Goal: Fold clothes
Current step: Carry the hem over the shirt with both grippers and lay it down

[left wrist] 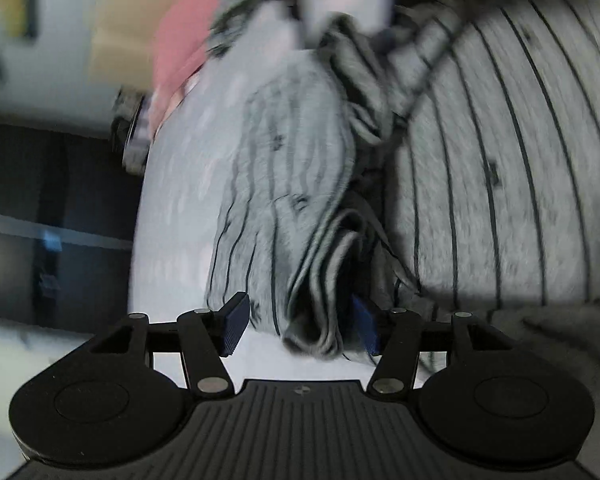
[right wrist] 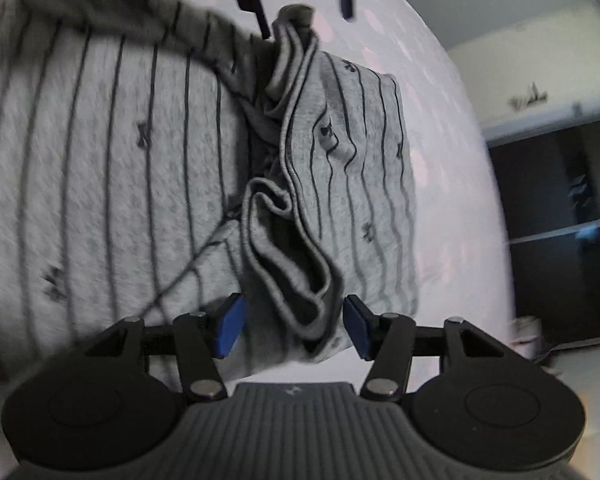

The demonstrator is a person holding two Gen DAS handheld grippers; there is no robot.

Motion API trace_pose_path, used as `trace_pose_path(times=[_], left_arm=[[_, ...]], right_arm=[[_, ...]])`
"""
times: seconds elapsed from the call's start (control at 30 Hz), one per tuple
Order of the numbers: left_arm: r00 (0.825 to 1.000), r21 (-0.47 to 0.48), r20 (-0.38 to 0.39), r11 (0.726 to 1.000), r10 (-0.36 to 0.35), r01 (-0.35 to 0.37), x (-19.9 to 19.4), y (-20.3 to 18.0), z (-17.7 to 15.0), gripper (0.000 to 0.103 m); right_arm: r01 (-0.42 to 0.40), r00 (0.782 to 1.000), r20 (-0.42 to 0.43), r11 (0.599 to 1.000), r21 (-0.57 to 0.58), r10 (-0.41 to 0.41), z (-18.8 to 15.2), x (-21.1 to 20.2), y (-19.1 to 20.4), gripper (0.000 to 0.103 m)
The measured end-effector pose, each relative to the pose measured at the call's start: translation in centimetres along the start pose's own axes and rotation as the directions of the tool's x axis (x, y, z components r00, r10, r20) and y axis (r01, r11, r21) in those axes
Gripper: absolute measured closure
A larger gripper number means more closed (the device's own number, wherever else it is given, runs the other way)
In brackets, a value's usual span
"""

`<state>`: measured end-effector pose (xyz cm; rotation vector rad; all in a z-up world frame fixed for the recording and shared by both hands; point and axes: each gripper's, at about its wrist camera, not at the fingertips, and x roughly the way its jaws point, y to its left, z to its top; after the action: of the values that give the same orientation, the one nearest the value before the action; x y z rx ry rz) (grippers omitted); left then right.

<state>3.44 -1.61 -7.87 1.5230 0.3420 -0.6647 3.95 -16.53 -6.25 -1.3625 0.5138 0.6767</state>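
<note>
Grey striped garment lies on the pale bedsheet, its bunched fold ridge running lengthwise away from my right gripper. Both my grippers, left included, stand with jaws apart, fabric between the pads but unpressed.

Both views are dim, with cool, flat light and dark fisheye corners that bend straight lines. Motion blur smears the striped cloth towards the edges, worst at the top of the left view. Soft shadow lies in the cloth's folds.
</note>
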Motion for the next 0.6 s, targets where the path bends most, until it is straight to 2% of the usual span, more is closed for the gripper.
trace_pose_path(times=[0.1, 0.2, 0.27, 0.3, 0.33, 0.4, 0.43, 0.47, 0.53, 0.57, 0.6], left_arm=[[0.999, 0.156, 0.032, 0.987, 0.021, -0.026, 1.5, -1.8, 0.8, 0.049], [0.996, 0.220, 0.070, 0.973, 0.056, -0.070, 3.0, -2.7, 1.8, 0.050], [0.996, 0.210, 0.087, 0.977, 0.029, -0.047, 3.7, -2.4, 2.3, 0.066], [0.996, 0.186, 0.093, 0.982, 0.000, -0.017, 3.8, -2.0, 2.4, 0.075], [0.995, 0.152, 0.095, 0.988, -0.019, 0.005, 3.8, -1.4, 2.4, 0.078], [0.992, 0.004, 0.117, 0.999, -0.037, 0.037, 3.7, 0.5, 2.2, 0.082], [0.991, -0.088, 0.128, 0.995, -0.041, 0.053, 3.6, 1.7, 2.0, 0.084], [0.990, -0.195, 0.135, 0.979, -0.038, 0.064, 3.6, 3.2, 1.7, 0.085], [0.989, -0.339, 0.142, 0.937, -0.035, 0.082, 3.6, 5.2, 0.9, 0.085], [0.988, -0.391, 0.146, 0.915, -0.045, 0.099, 3.8, 6.0, 0.6, 0.085], [0.988, -0.414, 0.147, 0.904, -0.050, 0.107, 4.0, 6.2, 0.3, 0.085]], right_arm=[[0.009, 1.000, -0.001, 0.998, -0.066, -0.009, 0.5, 0.9, 0.6, 0.045], [0.028, 0.999, 0.020, 0.992, -0.126, -0.026, 1.3, 1.8, 1.0, 0.045], [0.037, 0.998, 0.050, 0.986, -0.162, -0.030, 2.1, 2.3, 1.1, 0.048], [0.042, 0.997, 0.065, 0.983, -0.180, -0.031, 2.4, 2.5, 1.1, 0.054], [0.015, 0.998, 0.065, 0.985, -0.174, -0.004, 2.7, 2.5, 0.8, 0.068], [-0.030, 0.997, 0.067, 0.990, -0.136, 0.039, 3.3, 2.5, -0.3, 0.084], [-0.025, 0.996, 0.081, 0.996, -0.086, 0.032, 3.3, 2.2, -1.4, 0.087], [-0.019, 0.995, 0.096, 0.999, -0.035, 0.022, 3.3, 1.9, -2.4, 0.087], [-0.017, 0.993, 0.120, 0.996, 0.089, 0.007, 3.0, 1.4, -4.7, 0.088], [-0.023, 0.992, 0.130, 0.986, 0.163, 0.001, 2.7, 1.2, -5.9, 0.088], [-0.028, 0.990, 0.139, 0.971, 0.236, -0.005, 2.3, 1.0, -7.1, 0.088]])
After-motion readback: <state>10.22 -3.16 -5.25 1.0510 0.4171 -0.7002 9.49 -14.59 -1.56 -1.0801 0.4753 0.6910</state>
